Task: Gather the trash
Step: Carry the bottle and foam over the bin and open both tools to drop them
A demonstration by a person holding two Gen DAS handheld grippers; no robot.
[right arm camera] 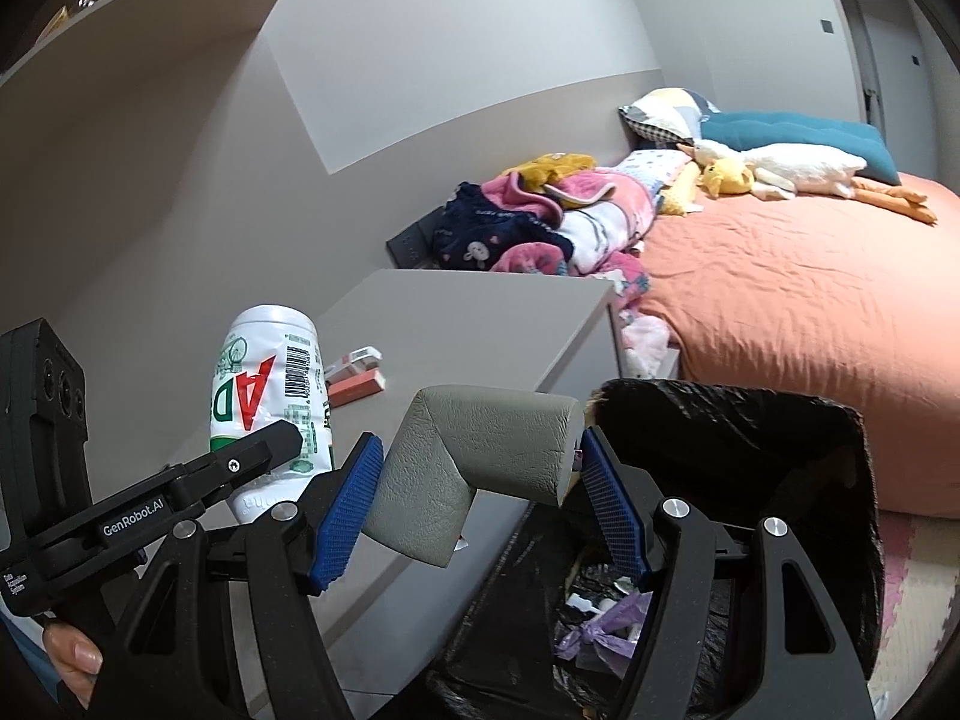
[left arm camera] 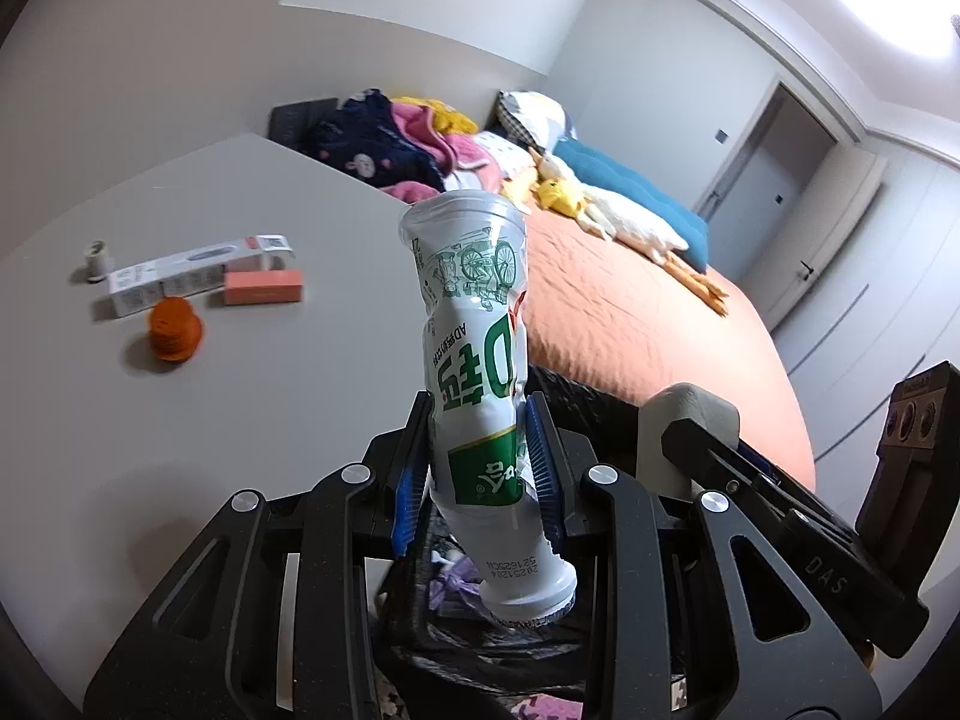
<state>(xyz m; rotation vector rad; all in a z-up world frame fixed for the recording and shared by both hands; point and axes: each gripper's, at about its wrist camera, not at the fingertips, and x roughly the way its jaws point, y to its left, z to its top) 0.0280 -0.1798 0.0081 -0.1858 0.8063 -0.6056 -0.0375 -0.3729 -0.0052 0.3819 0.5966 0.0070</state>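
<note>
In the left wrist view our left tongs (left arm camera: 480,468) pinch the crushed bottle (left arm camera: 474,372) past the tabletop (left arm camera: 252,372) corner, above the bin (left arm camera: 480,648). In the right wrist view our right tongs (right arm camera: 480,498) clamp the grey corner guard (right arm camera: 474,456) beside the bin (right arm camera: 750,438); we should centre each piece over the opening before releasing.

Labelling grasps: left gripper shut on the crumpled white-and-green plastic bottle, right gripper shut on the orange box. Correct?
One error: the right gripper grips the grey leather-look padded corner piece, as the right wrist view shows. The left gripper does clamp the crumpled white-and-green plastic bottle.
</note>
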